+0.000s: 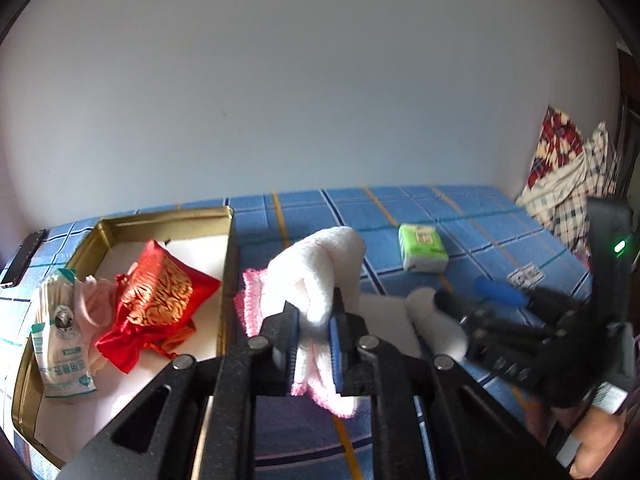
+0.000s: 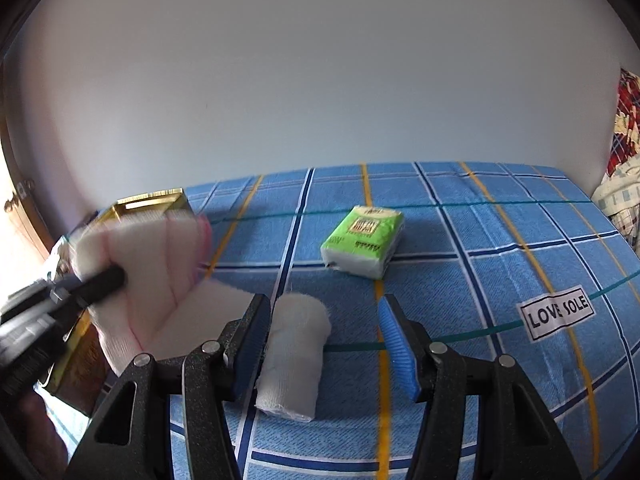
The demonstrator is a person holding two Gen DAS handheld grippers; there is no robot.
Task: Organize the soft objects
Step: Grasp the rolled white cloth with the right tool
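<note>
Towel [image 1: 320,280], white terry with pink crochet edging, was pinched between the blue pads of the left gripper [image 1: 314,346], whose jaws were closed tight on its folded middle; it bulged up beyond the fingers and hung down below them, lifted clear of the blue plaid bedsheet [image 1: 460,216]. In the right wrist view the same towel [image 2: 152,264] showed blurred at the left, just in front of the tin. The right gripper [image 2: 320,344] stood wide open with nothing held, its jaws low over the sheet on either side of a white gauze roll [image 2: 294,356]; the roll lay close against the left pad [image 2: 250,344] and well apart from the right one. To the right of it on the sheet was a sewn label reading LOVE SOLE [image 2: 558,312]. Left of the towel sat a gold rectangular tin [image 1: 230,264] lined in white, holding a red and gold brocade pouch [image 1: 156,300], a pale pink pouch [image 1: 90,304] and a packet of cotton swabs [image 1: 56,328]. Farther back lay a green pack of tissues [image 2: 362,242], near the middle of the bed. At the far right a heap of patterned bedding [image 1: 568,176] stood against the white wall [image 1: 300,92]
</note>
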